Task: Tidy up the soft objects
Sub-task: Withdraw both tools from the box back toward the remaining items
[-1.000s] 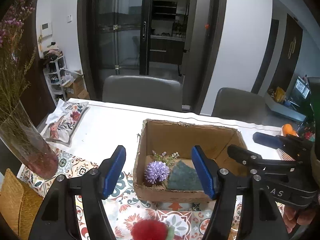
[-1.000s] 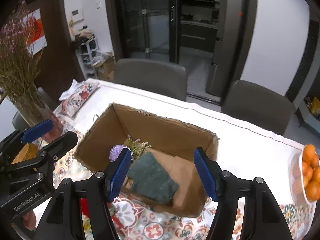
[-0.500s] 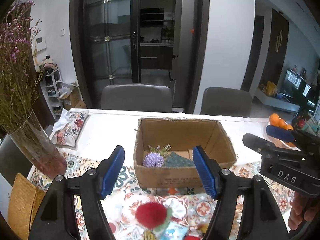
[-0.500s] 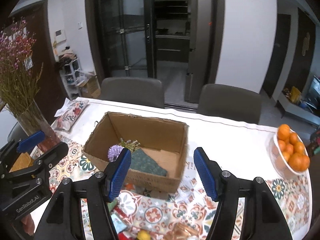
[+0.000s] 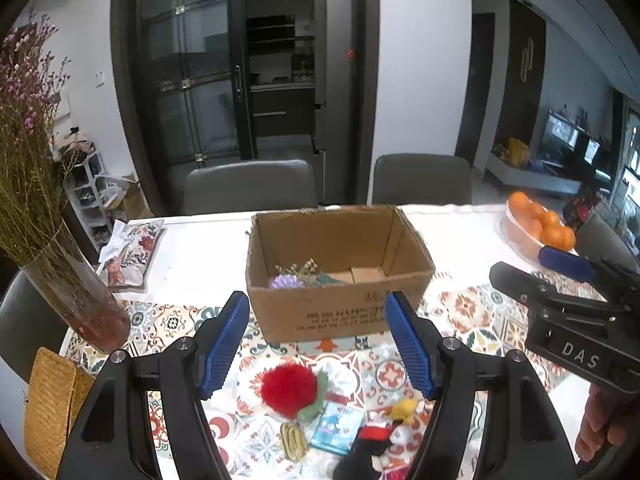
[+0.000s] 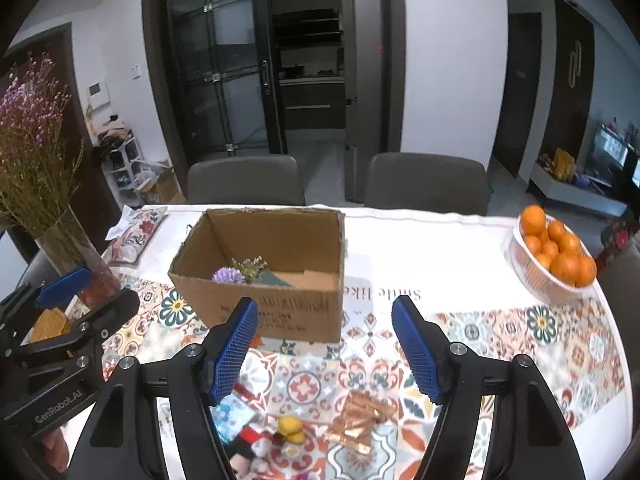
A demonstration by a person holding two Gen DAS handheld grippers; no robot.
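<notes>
An open cardboard box (image 5: 340, 312) (image 6: 280, 312) stands mid-table. Inside lie a purple flower (image 5: 286, 281) (image 6: 228, 275), dried sprigs and a dark green cloth (image 6: 272, 279). In front of the box on the patterned tablecloth lie a red pompom (image 5: 289, 389), a blue packet (image 5: 337, 426), a small plush toy (image 5: 368, 444) (image 6: 256, 444) with a yellow piece (image 6: 291, 427), and a gold wrapper (image 6: 358, 420). My left gripper (image 5: 318, 346) is open and empty above the pompom. My right gripper (image 6: 325, 352) is open and empty above the wrapper.
A glass vase of dried flowers (image 5: 76, 296) stands at the left. A woven coaster (image 5: 52, 408) lies near it. A floral pouch (image 5: 132, 252) lies at the back left. A bowl of oranges (image 6: 552, 256) stands at the right. Two grey chairs stand behind the table.
Both grippers have pulled back and lowered from above the box to in front of it. The loose items on the tablecloth have come into view. Both stay open.
</notes>
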